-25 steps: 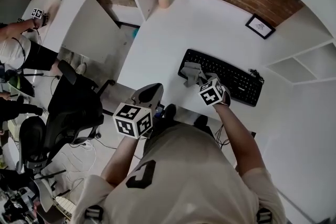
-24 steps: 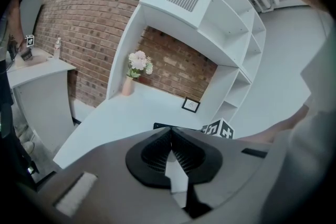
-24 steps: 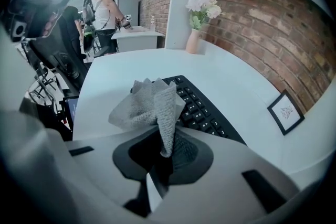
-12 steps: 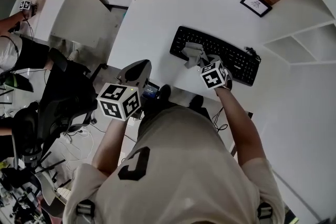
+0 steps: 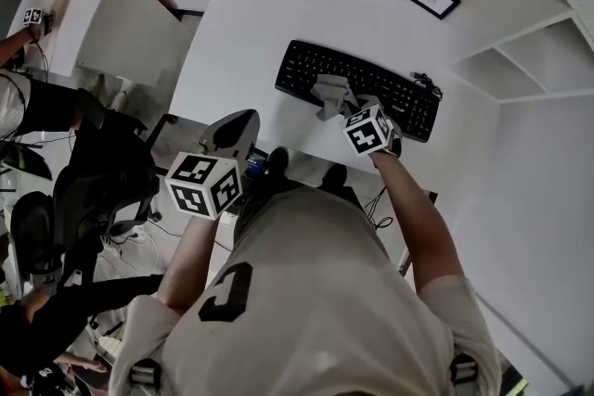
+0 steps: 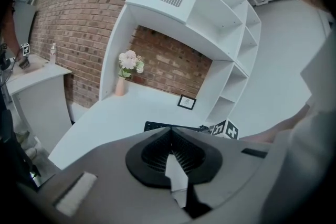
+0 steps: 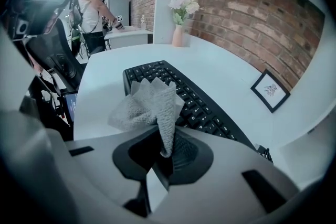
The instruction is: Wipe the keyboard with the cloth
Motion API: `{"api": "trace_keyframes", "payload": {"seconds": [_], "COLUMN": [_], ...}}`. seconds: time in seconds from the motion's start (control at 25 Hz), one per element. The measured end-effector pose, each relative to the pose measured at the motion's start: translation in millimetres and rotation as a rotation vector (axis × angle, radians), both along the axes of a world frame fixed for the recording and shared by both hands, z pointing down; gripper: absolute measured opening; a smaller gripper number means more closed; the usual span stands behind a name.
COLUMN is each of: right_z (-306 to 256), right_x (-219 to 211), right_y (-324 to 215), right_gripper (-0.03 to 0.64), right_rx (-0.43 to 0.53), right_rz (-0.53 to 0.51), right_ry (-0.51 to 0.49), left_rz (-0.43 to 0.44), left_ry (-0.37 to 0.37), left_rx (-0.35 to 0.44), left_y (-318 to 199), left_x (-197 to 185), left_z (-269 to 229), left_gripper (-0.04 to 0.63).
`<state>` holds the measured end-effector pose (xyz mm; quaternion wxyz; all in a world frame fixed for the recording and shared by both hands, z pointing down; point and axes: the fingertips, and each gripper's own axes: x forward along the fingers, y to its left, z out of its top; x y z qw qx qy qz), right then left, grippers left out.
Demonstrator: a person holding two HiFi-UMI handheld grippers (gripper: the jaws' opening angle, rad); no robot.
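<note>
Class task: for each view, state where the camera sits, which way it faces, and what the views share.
Head view: on the person's head, facing down at the desk; shows the torso, left tongs and right tongs.
Left gripper view: on the left tongs, facing along shut jaws toward the shelves.
Right gripper view: on the right tongs, facing along jaws clamping the cloth, over the keyboard.
Shared: all three show the keyboard.

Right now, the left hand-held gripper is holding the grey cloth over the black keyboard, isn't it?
No, it is the right hand-held gripper that holds the grey cloth over the black keyboard; the right gripper view shows this. The left hand-held gripper is shut on nothing.
</note>
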<state>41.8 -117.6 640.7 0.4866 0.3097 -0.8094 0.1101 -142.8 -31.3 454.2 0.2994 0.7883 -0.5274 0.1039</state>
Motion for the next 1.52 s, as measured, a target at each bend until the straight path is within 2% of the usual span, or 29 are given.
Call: {"api": "trace_keyframes", "payload": {"seconds": [0.24,0.76,1.08,1.52], "right_z": [-0.7,3.0,2.8,5.4], "right_x": [4.9,41.4,78.6,121.8], "right_y": [4.0,7.0,6.7,15.5], "right_gripper": [0.025,0.025,0.025,0.024], "right_rx": [0.006,0.021,0.020,0.023], "right_rz": [0.006,0.045,0.134,0.219], "right_ry": [-0.013,0.039,0.055,0.089], "left_rz": [0.044,0.133,0.208,0.285], "left_ry": [0.001,0.014,0.032,0.018], "left_rx": [0.004,0.008,-0.002,-0.019], "left_y": [7.4,-2.3,-9.1,-15.0], "left_x": [24.5,56.4,76.0,93.9], "left_z": [-1.0,-1.8,2.7,7.8], "left_gripper": [0.003,0.003,0.003,0.003]}}
